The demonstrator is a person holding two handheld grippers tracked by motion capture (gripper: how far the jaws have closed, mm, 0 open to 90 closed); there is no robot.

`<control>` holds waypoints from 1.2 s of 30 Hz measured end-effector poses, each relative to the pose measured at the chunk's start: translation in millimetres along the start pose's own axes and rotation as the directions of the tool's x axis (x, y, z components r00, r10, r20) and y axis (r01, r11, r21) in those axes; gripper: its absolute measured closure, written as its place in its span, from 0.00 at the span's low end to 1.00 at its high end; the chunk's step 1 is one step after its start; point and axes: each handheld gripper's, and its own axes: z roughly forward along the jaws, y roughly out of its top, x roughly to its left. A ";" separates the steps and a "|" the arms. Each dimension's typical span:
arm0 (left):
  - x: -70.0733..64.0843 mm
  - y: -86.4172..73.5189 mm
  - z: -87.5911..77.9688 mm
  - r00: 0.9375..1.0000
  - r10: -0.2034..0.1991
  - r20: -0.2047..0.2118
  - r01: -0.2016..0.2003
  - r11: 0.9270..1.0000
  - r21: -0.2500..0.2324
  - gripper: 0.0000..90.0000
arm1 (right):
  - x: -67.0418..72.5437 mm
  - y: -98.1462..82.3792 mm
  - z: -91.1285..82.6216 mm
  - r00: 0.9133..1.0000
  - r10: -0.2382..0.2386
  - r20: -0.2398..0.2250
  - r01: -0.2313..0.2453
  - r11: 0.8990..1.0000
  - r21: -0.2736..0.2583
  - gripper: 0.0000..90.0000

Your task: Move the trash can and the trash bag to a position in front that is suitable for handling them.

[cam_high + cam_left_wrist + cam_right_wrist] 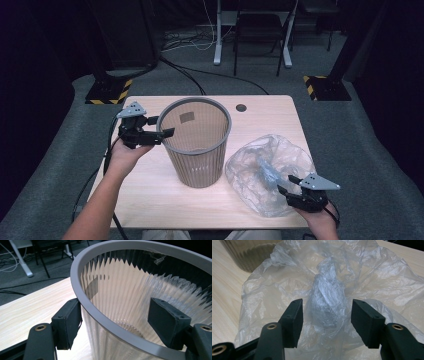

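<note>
A grey ribbed wastebasket (196,142) stands upright at the centre of the high view on a light wooden table (150,192), its long axis vertical and its mouth open upward. The left gripper (159,134), at the left of that frame, sits at the basket's rim (82,293): in the left gripper view one jaw lies outside the wall at lower left and the other inside the basket at lower right, so the rim passes between them. The jaws stand wide apart and are not pressing the wall; nothing is held. A crumpled clear plastic bag (267,167) lies on the table at the lower right of the high view, just beside the basket's base. The right gripper (288,191) rests at the bag's near edge, making the right hand the nearer one to the bag. In the right gripper view its jaws are spread wide on either side of a raised, bunched fold of film (327,302), which lies directly ahead between them; they grip nothing. Judged from this layout, closing on that fold is the likely next move. A small rectangular patch (187,117) shows on the basket's inner wall; no legible writing or brand is visible anywhere.
</note>
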 end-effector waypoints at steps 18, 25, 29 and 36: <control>-27.9 -16.0 -20.6 0.992 0.047 0.117 -0.046 0.999 -0.012 0.31 | -1.0 0.5 -0.2 1.000 0.004 0.001 -0.004 1.000 -0.005 0.47; -32.7 -19.5 -25.7 0.986 0.065 0.152 -0.063 0.998 -0.015 0.31 | -3.2 1.0 -1.4 1.000 0.016 0.011 -0.015 1.000 -0.018 0.47; -33.7 -20.7 -27.4 0.984 0.070 0.166 -0.068 0.998 -0.016 0.31 | -3.4 2.1 -2.1 1.000 0.024 0.016 -0.024 0.999 -0.034 0.47; -32.6 -21.9 -28.2 0.985 0.078 0.151 -0.072 0.996 -0.046 0.33 | -3.1 2.2 -1.2 0.999 0.040 0.011 -0.040 0.999 -0.030 0.46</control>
